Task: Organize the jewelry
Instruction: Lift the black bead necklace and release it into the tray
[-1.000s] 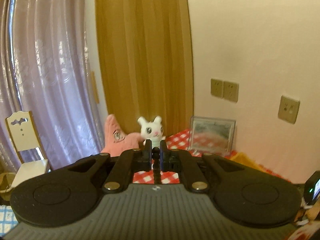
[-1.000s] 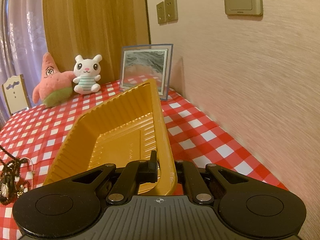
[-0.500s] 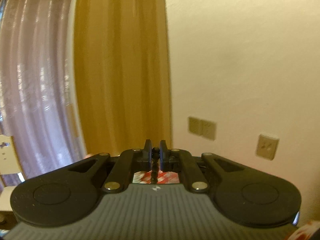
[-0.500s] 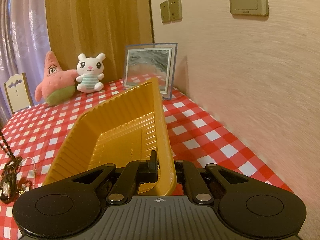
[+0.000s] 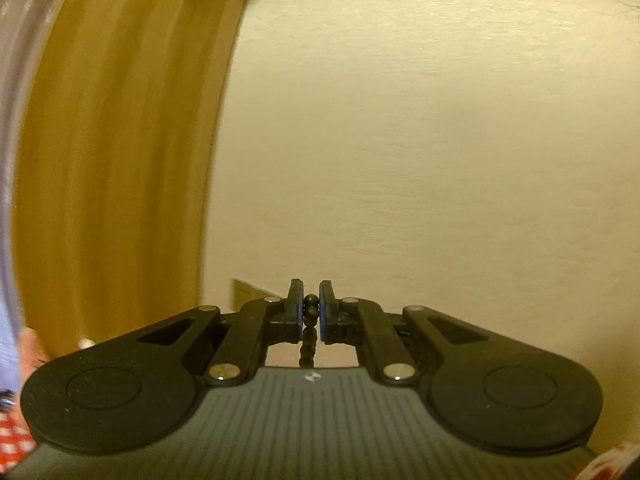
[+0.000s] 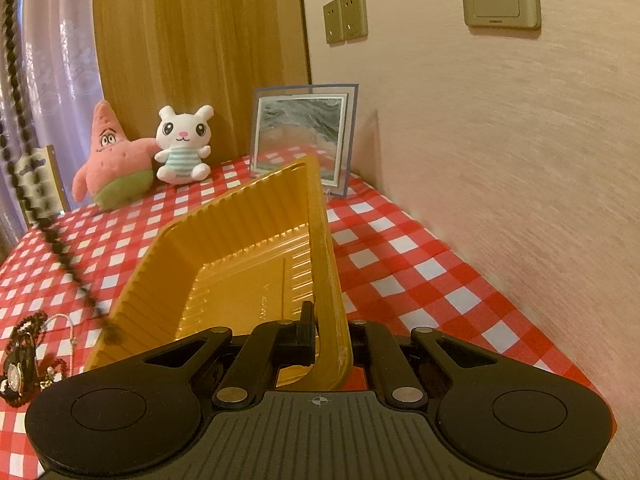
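Red-checked table [image 6: 400, 248] w/ left tongs [image 5: 310, 308] clenched on black bead necklace [image 5: 309, 332], right tongs [image 6: 330, 332] gripping rim of yellow tray [image 6: 224, 264].

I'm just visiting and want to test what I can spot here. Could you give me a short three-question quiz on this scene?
1. True or false: the right gripper grips the yellow tray by its rim.
2. What is pinched between the left gripper fingers?
3. The jewelry pile lies: A) in the tray, B) on the checked tablecloth beside it.

Key: 1 true; 2 a black bead necklace; 3 B.
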{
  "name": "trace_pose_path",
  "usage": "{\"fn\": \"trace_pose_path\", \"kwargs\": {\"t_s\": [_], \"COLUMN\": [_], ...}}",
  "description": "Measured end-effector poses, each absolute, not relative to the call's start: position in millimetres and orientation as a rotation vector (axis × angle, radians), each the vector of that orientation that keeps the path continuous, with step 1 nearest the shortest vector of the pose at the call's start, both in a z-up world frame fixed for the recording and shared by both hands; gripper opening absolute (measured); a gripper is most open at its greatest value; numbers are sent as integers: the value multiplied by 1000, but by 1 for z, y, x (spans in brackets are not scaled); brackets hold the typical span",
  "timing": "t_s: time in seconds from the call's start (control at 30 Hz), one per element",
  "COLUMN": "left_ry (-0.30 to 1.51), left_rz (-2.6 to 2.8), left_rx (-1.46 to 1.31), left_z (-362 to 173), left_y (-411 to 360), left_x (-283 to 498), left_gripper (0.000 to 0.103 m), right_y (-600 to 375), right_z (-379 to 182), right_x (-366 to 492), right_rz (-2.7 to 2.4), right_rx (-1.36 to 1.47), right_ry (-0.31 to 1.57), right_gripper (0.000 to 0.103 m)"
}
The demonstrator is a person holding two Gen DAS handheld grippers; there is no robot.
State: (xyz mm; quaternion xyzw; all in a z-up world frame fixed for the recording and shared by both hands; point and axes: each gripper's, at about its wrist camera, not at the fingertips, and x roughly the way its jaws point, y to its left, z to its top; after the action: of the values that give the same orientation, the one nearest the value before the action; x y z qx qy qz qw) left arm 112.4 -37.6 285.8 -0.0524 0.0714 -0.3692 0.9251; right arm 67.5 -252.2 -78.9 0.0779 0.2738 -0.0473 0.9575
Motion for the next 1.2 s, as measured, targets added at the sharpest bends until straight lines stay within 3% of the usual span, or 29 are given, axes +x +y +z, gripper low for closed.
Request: {"fn": "trace_pose_path", "kwargs": {"t_s": [0.27,0.6,0.93,1.2], "left_ry": [370,775,1001,1098], "left_rz": [-807,-751,-633,-537], "left_rx": [-160,-192,-149,-115], "left_z": [217,64,-37,-82], "left_y": [-75,-94,-101,-103], "left_x": [151,188,185,184], "left_gripper": [7,7,7,9], "right_y": [-253,-253,-251,-250], "right_z": [-79,-80,-79,-80], "right_x": [67,67,65,64], "right_rz": [-94,-94,-91,-89], "right_rx": [161,169,168,164], "right_ry": [557,563,567,574], "right_gripper": [5,5,5,5]}}
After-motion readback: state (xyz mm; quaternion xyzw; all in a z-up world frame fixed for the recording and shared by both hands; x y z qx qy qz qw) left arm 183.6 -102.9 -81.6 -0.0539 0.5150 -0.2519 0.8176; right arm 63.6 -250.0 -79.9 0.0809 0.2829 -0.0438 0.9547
